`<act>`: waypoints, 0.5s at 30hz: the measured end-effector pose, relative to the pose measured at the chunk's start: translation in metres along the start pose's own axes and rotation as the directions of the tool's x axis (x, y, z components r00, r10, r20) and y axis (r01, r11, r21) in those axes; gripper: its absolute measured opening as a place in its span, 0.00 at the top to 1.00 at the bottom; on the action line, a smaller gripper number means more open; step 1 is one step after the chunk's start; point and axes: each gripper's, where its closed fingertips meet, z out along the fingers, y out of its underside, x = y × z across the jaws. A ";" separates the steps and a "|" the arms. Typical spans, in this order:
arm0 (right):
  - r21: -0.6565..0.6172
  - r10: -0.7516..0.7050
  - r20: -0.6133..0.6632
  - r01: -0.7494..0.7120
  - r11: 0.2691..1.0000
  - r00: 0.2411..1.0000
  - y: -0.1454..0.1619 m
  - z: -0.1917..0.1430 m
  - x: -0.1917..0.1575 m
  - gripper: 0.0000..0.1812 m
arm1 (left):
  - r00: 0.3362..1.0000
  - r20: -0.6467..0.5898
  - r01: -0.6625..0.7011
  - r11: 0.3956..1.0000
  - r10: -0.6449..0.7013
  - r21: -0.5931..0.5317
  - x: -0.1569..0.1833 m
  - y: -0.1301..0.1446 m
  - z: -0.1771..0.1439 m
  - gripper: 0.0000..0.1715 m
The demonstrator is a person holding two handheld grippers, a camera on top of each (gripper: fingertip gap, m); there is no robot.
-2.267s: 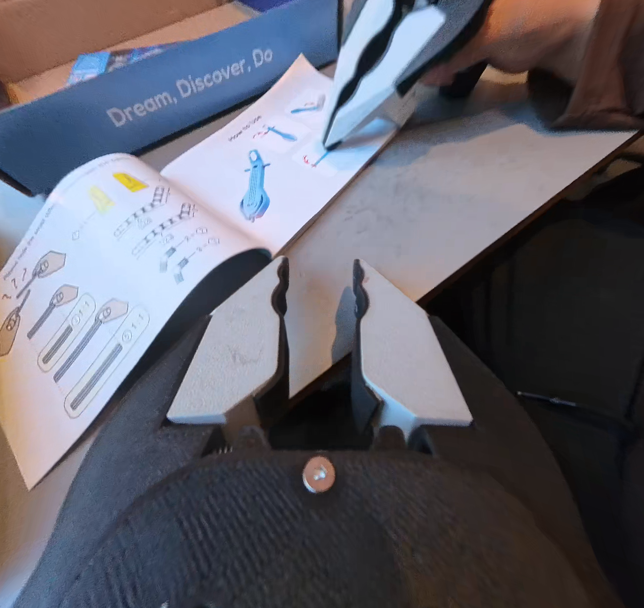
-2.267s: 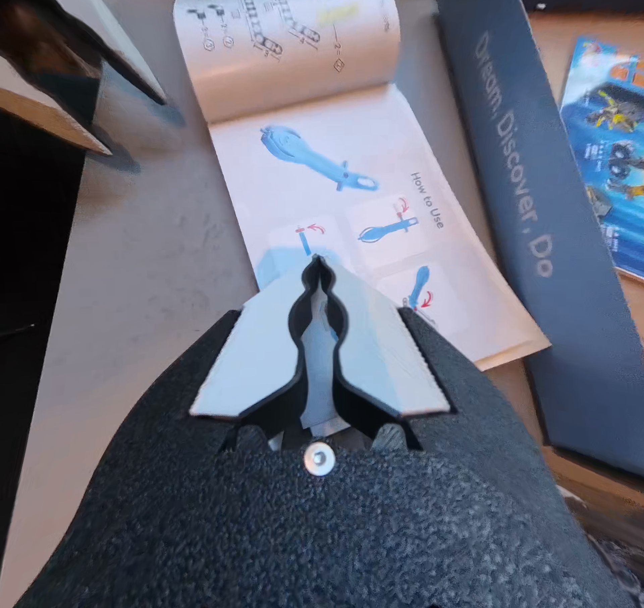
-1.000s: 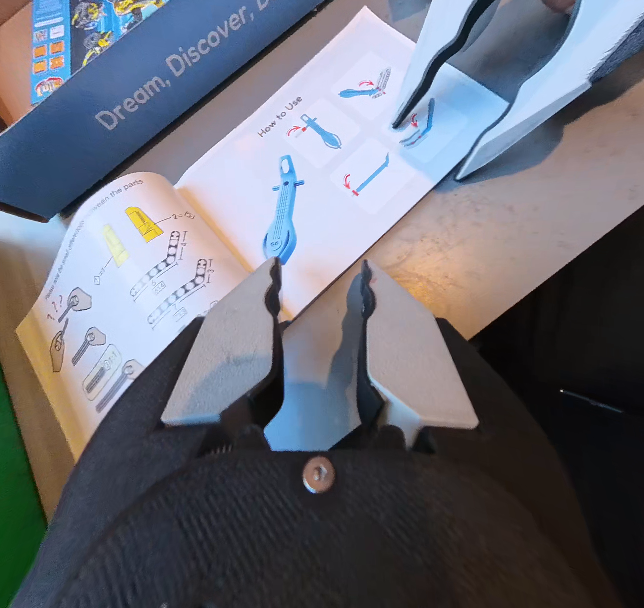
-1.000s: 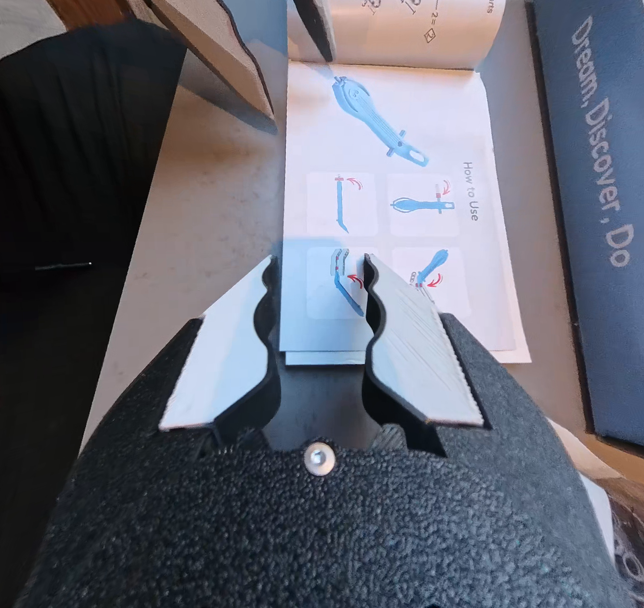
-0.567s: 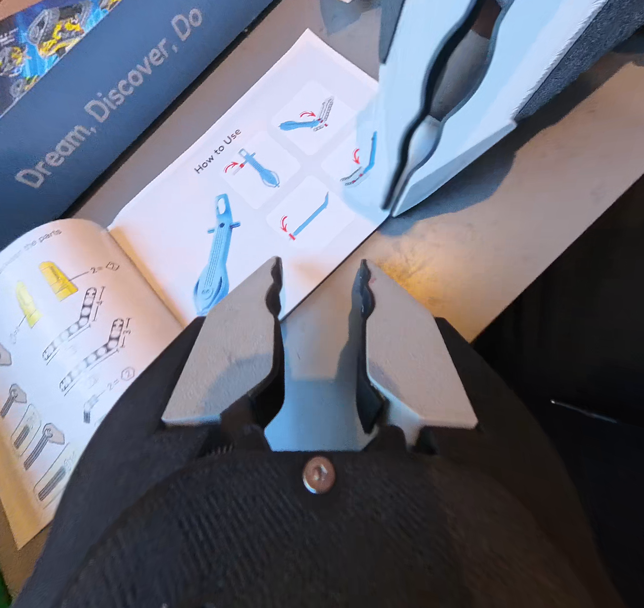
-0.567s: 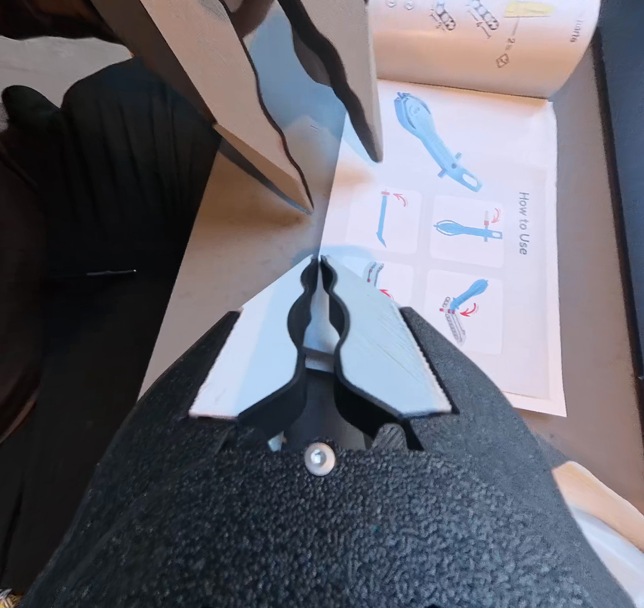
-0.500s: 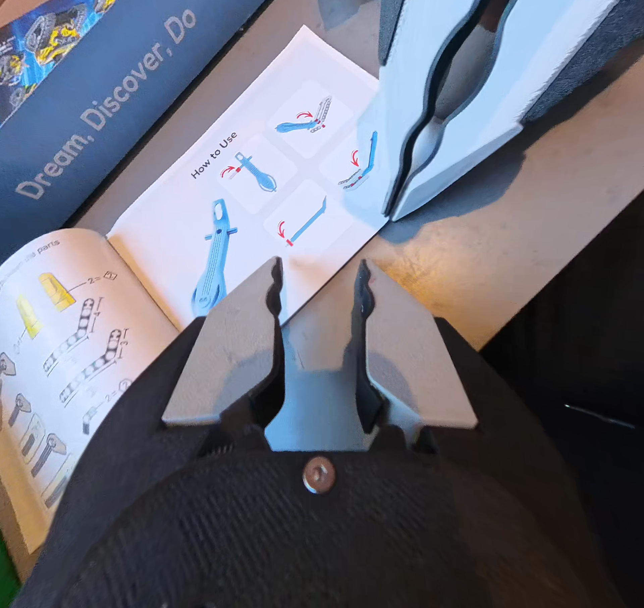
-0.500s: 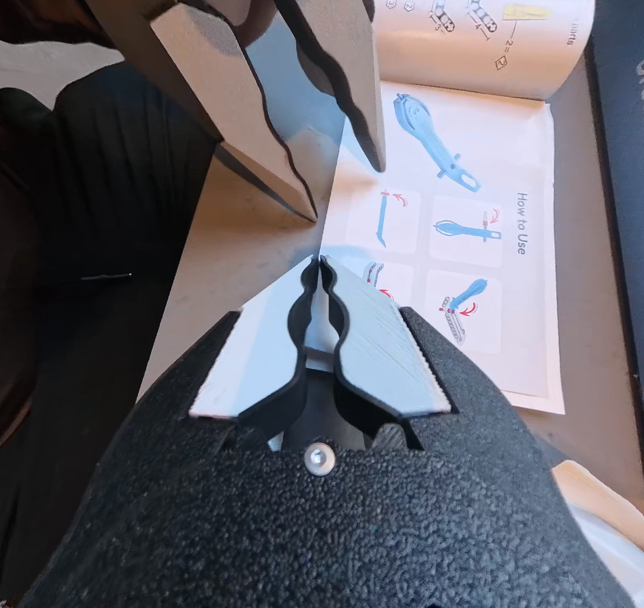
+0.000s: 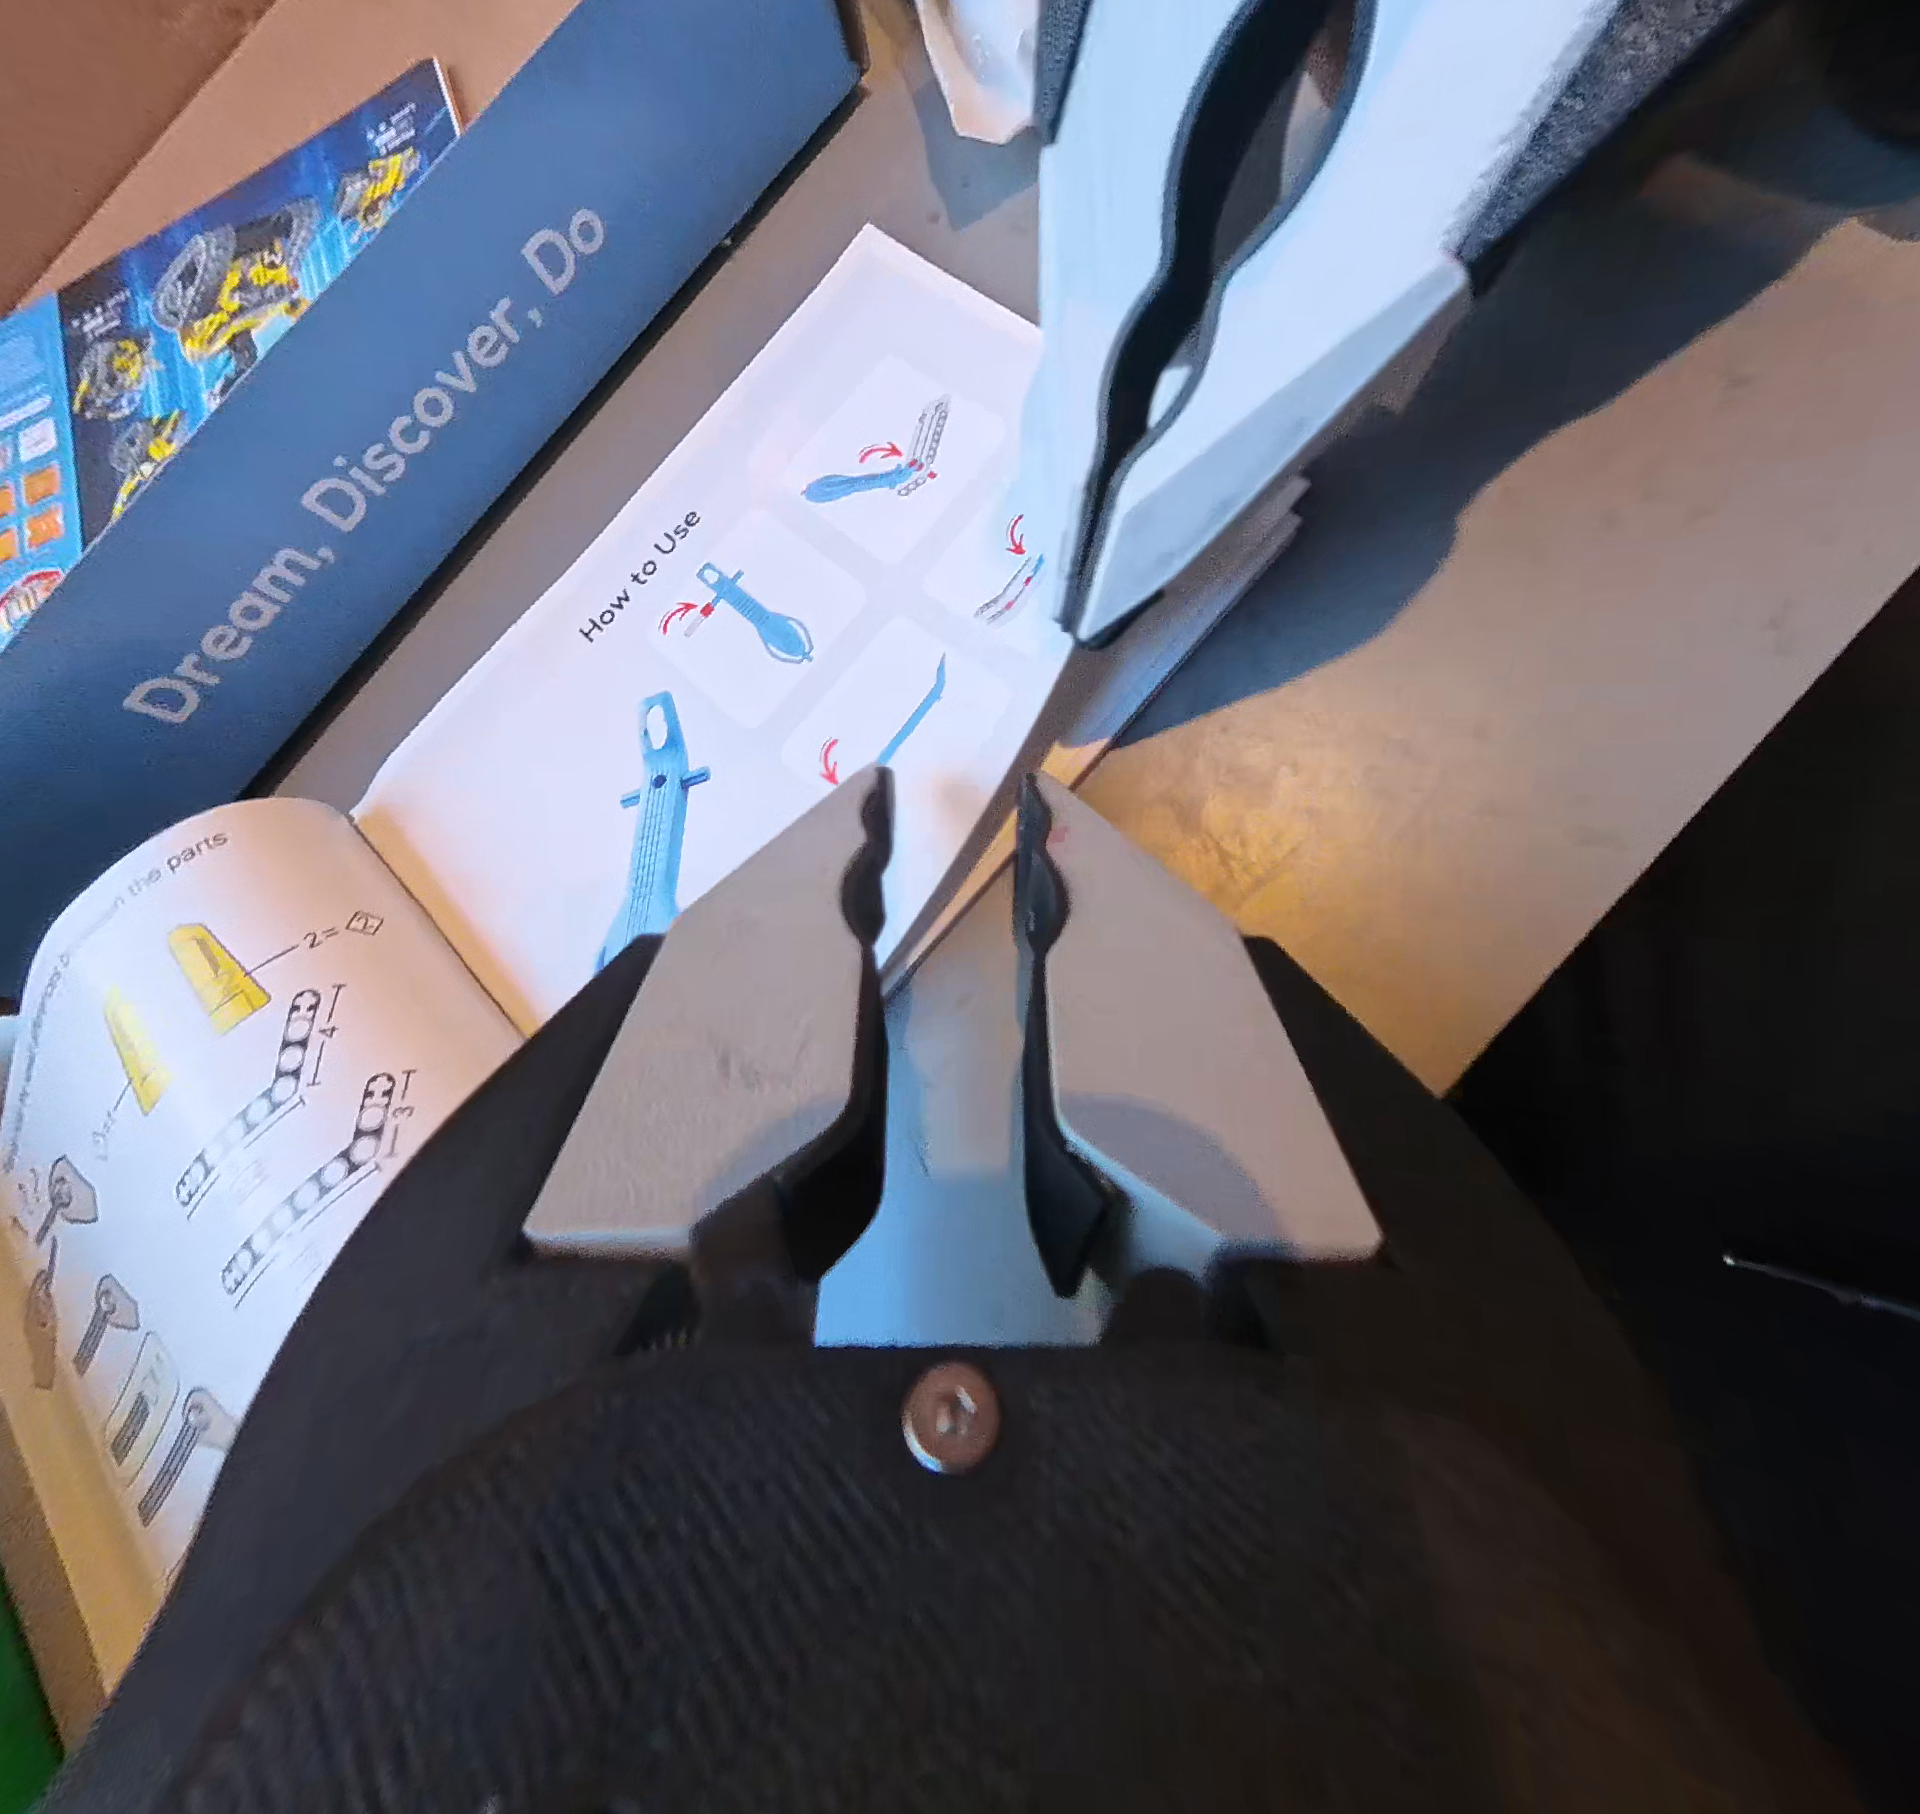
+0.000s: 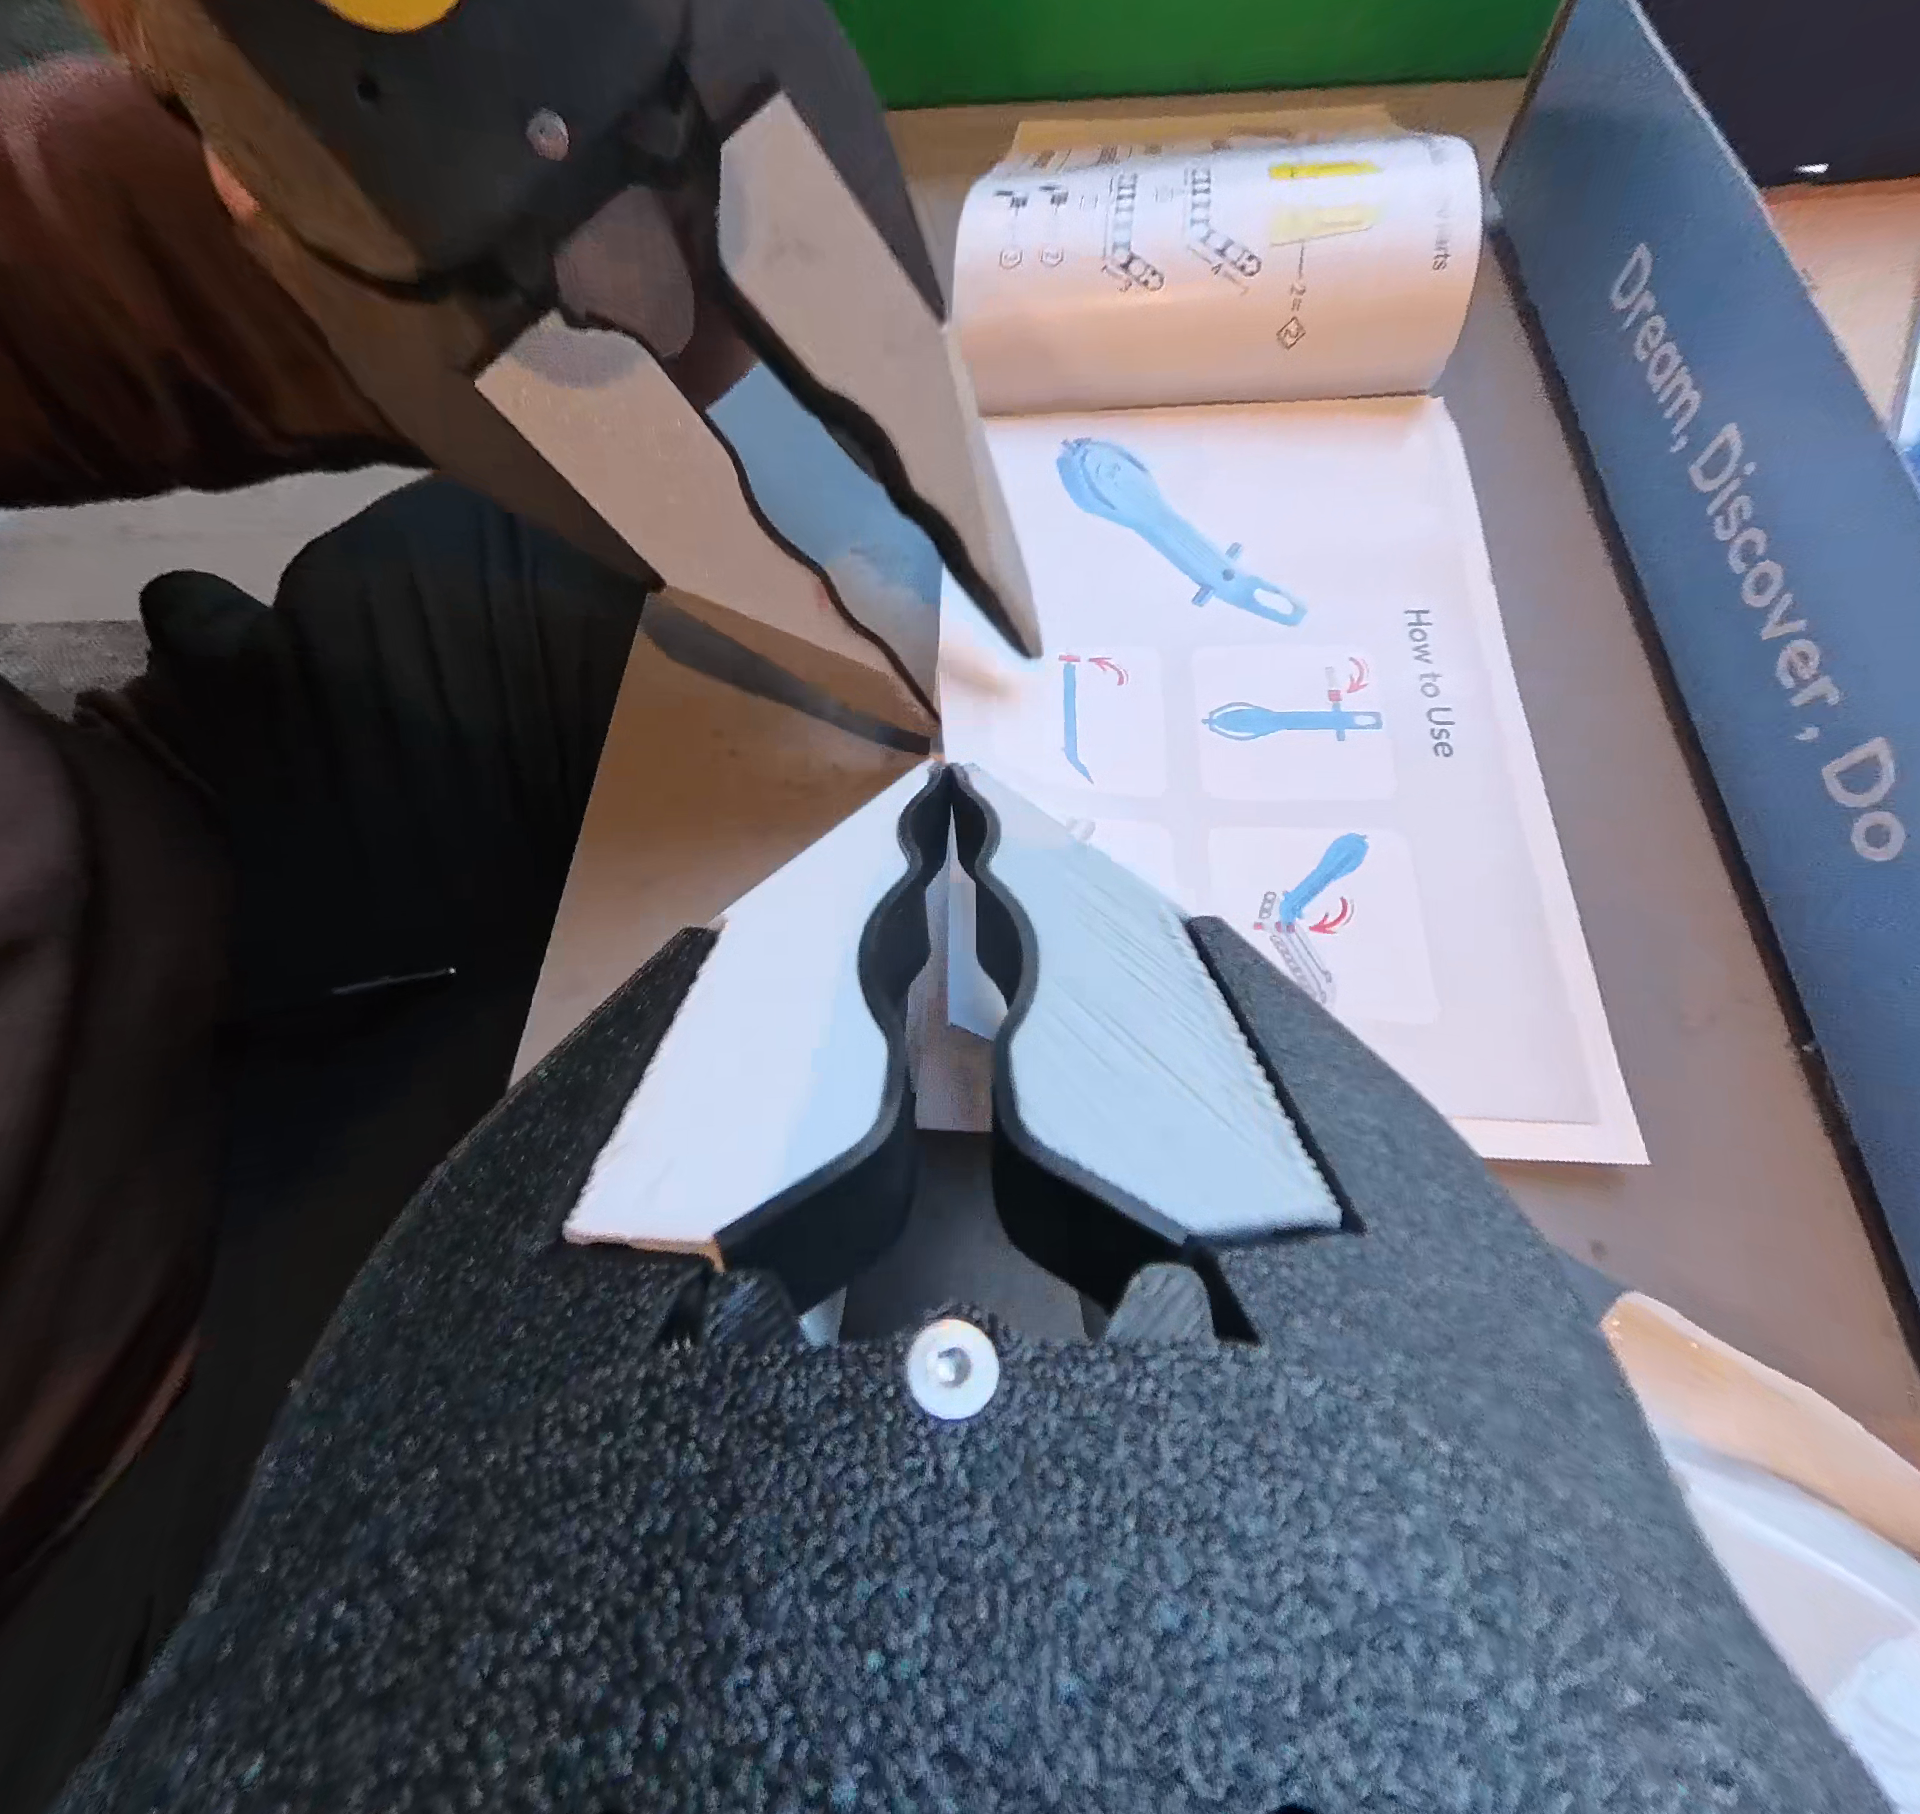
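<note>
An open instruction booklet (image 9: 499,808) lies on the grey table (image 9: 1351,777), its left pages curled up. My right gripper (image 10: 948,772) is shut on the near corner of the right-hand page (image 10: 961,933) and holds that corner lifted off the pages below. It also shows in the left wrist view (image 9: 1081,621), pointing down at the page corner. My left gripper (image 9: 951,788) is open, and the lifted page edge runs between its fingers. In the right wrist view the left gripper (image 10: 982,694) comes in from the upper left, just beyond my right gripper's tips.
A dark blue box flap (image 9: 416,434) lies along the booklet's far side, also in the right wrist view (image 10: 1714,517). A colourful leaflet (image 9: 208,258) lies in a cardboard box behind it. The table edge (image 9: 1558,995) drops to dark space. White plastic (image 9: 977,50) lies near the right gripper. Left and right tips are no more than a few centimetres apart.
My right gripper went from open over the page corner to shut on it and has lifted it. My left gripper has moved forward, so that its fingers straddle the page edge.
</note>
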 end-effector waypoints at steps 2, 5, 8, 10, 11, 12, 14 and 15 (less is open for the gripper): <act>0.026 0.021 -0.006 -0.021 0.999 1.000 -0.004 -0.002 0.003 1.00 | 1.000 -0.001 -0.002 1.000 0.002 0.005 0.001 -0.001 0.003 0.93; 0.050 0.039 -0.019 -0.038 0.998 0.999 -0.006 -0.005 0.008 1.00 | 1.000 0.028 0.002 1.000 -0.003 0.012 -0.004 -0.002 0.004 1.00; 0.099 0.037 -0.056 -0.031 0.995 0.998 -0.013 -0.011 0.016 0.99 | 0.996 -0.001 0.090 0.995 -0.090 0.038 -0.007 -0.003 0.004 1.00; 0.152 0.040 -0.102 -0.024 0.988 0.994 -0.021 -0.022 0.025 0.94 | 0.981 -0.049 0.192 0.980 -0.190 0.055 -0.009 -0.002 0.005 1.00; 0.181 0.052 -0.123 -0.029 0.983 0.991 -0.025 -0.028 0.030 0.91 | 0.968 -0.074 0.244 0.968 -0.239 0.065 -0.010 -0.002 0.005 1.00; 0.201 0.065 -0.143 -0.035 0.979 0.988 -0.027 -0.034 0.036 0.87 | 0.955 -0.094 0.287 0.955 -0.280 0.076 -0.012 -0.001 0.004 1.00; 0.226 0.084 -0.163 -0.046 0.973 0.983 -0.028 -0.042 0.043 0.85 | 0.938 -0.109 0.338 0.936 -0.328 0.095 -0.017 -0.001 0.002 1.00; 0.235 0.089 -0.168 -0.047 0.971 0.982 -0.028 -0.044 0.045 0.85 | 0.937 -0.105 0.343 0.934 -0.333 0.098 -0.019 0.000 0.001 1.00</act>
